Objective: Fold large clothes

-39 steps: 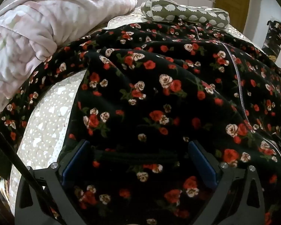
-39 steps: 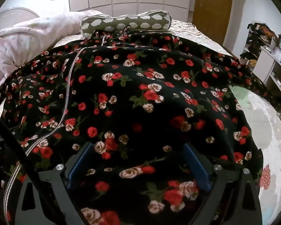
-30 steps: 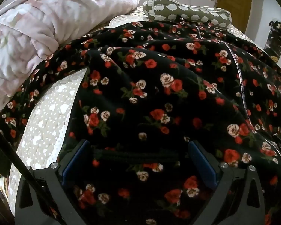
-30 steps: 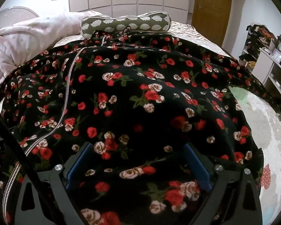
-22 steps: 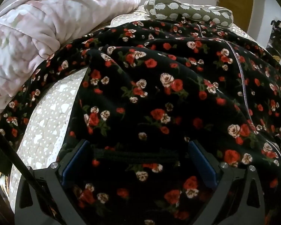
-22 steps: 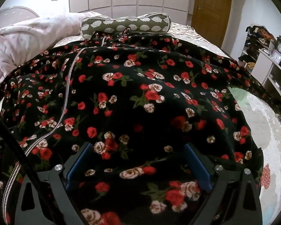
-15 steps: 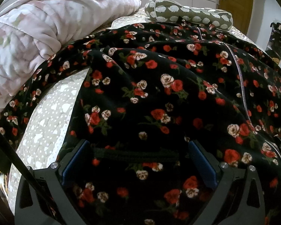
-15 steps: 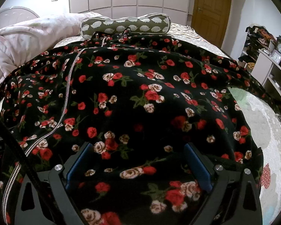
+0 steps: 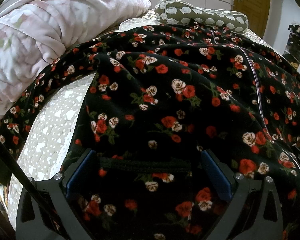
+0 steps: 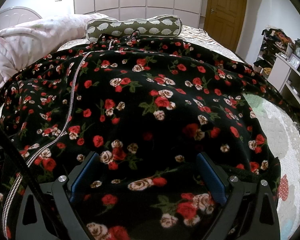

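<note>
Bedroom surroundings frame our work: a quilted bedspread (image 9: 50, 124) carries the floral garment (image 9: 170, 92), a black zip-front piece with red and cream roses, spread wide ahead of both pairs of fingers; its zipper (image 10: 73, 92) runs away from us toward the far end of the bed.

We hold the left gripper (image 9: 148, 172) low over the near hem; its 2 blue pads stand wide apart, with a dark ribbed band of the hem stretched across the gap between them; cloth lies between and under the fingers, yet nothing is pinched, so we judge it released. The right gripper (image 10: 147, 172) sits likewise, pads spread, fabric bunched between them but not clamped. We read this placement as 2 matched stations along the near edge, ready to close on the hem and carry it forward for a fold.

Beyond the fingertips, a patterned bolster (image 10: 134, 29) lies across the far edge, touching the collar region; a pink quilt (image 9: 40, 46) is heaped to the left of the left fingers, resting against the sleeve (image 9: 30, 104) that trails down that side. To the right of the right fingers stand shelves (image 10: 286, 74) with a clock, well apart, and a wooden door (image 10: 224, 10) behind.

We judge the quilt and the bolster the likeliest obstacles: the sleeve runs right along the heap, and a forward fold would land near the bolster.
</note>
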`<state>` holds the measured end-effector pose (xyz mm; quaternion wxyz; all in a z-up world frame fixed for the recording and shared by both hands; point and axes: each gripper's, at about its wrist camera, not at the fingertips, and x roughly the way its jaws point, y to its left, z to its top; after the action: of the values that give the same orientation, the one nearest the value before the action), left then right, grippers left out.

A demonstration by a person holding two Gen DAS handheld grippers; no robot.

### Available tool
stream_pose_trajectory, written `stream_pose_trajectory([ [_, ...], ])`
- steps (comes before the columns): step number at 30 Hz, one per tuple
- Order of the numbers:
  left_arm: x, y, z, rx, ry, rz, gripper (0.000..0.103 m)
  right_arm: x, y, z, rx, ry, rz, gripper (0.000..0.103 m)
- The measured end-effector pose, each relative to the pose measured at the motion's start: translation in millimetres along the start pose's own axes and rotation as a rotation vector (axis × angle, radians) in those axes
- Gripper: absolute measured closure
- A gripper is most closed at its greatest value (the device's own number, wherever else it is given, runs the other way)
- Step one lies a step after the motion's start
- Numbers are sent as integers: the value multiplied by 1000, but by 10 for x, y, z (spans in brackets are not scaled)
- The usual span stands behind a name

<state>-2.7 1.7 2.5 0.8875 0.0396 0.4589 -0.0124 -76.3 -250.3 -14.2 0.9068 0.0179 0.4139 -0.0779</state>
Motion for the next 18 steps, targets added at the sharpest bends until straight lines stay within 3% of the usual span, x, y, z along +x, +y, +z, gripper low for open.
stream_pose_trajectory([
  [18, 1, -10, -12, -1, -3, 1, 0, -8, 14, -17, -2, -5, -2, 4],
])
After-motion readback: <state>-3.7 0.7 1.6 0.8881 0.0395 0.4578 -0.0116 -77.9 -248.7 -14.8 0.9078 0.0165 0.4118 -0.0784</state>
